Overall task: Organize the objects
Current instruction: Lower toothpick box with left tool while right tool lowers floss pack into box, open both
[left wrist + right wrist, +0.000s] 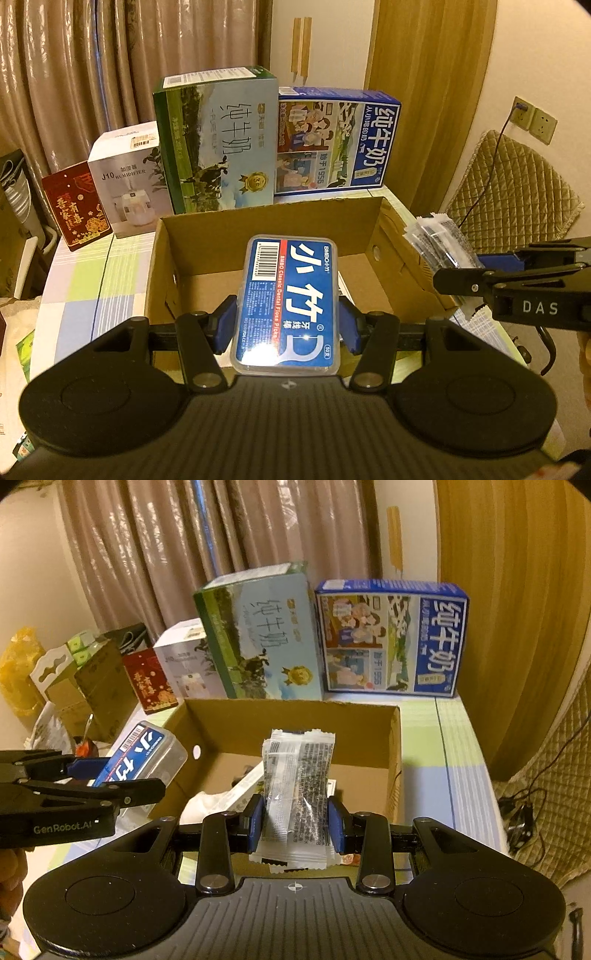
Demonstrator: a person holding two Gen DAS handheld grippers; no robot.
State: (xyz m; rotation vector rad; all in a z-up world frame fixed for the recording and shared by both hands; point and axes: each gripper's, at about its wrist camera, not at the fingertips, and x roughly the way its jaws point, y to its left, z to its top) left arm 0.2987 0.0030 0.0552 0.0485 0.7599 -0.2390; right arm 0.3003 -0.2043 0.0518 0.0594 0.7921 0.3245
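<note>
Now carrying: left tool (288,325) clamped on blue-labelled clear plastic floss-pick case (286,301), right tool (295,821) pinching clear printed sachets (299,790), both over open brown cardboard box (266,218) mid-worktop. Next, probably: lower inside, release.

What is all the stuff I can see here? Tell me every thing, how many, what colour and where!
dental floss case: 1, clear with blue label, held over the cardboard box
sachets: a small bundle, clear with black print, held over the box
cardboard box: 1, brown, open, middle of the table
green milk carton: 1, green and pale blue, behind the box
blue milk carton: 1, blue, behind the box, right of the green one
humidifier box: 1, white, left of the green carton
red box: 1, dark red, far left
tablecloth: 1, pastel checks, under everything
curtain: 1, brown, behind
left gripper: 1, black, blue pads, jaws clamping the case
right gripper: 1, black, blue pads, jaws clamping the sachets
</note>
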